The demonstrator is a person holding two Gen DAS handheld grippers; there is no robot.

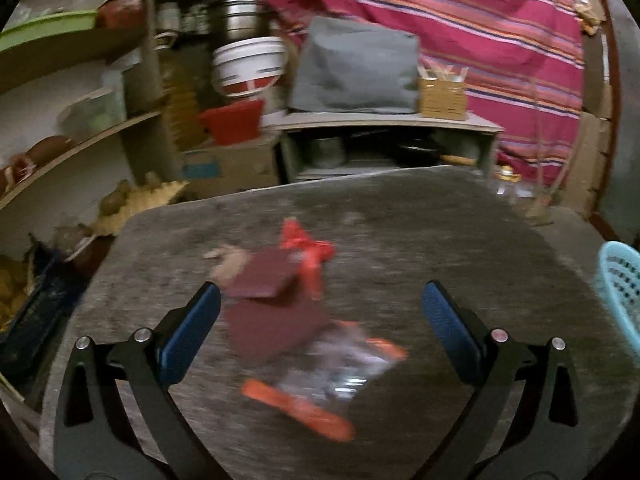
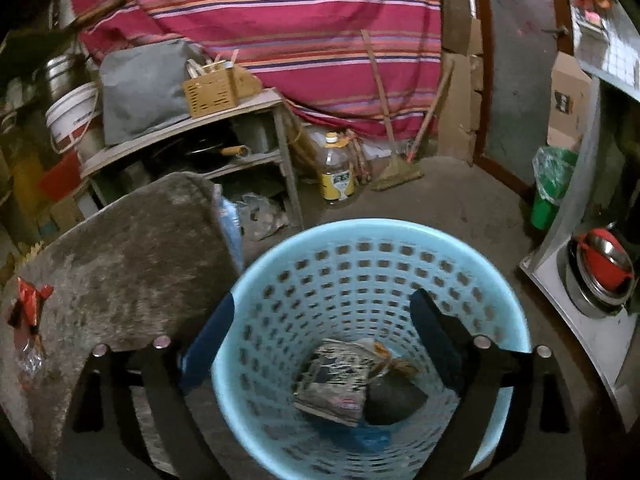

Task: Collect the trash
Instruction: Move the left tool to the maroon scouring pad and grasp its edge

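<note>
Crowding a worn grey table [image 1: 440, 232] (striped curtain [image 1: 460, 20] behind), wrappers [image 1: 304, 320].

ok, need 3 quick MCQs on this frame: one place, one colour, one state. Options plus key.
1. Where is the basket?
A. on the table
B. on the floor beside the table
C. on a shelf

2. Basket colour?
A. light blue
B. green
C. red

3. State of the right gripper?
A. shut on a wrapper
B. shut, empty
C. open, empty

Key: B, it stands on the floor beside the table; A, its perforated wall is light blue; C, the jaws stand spread above the basket with nothing between them.
</note>
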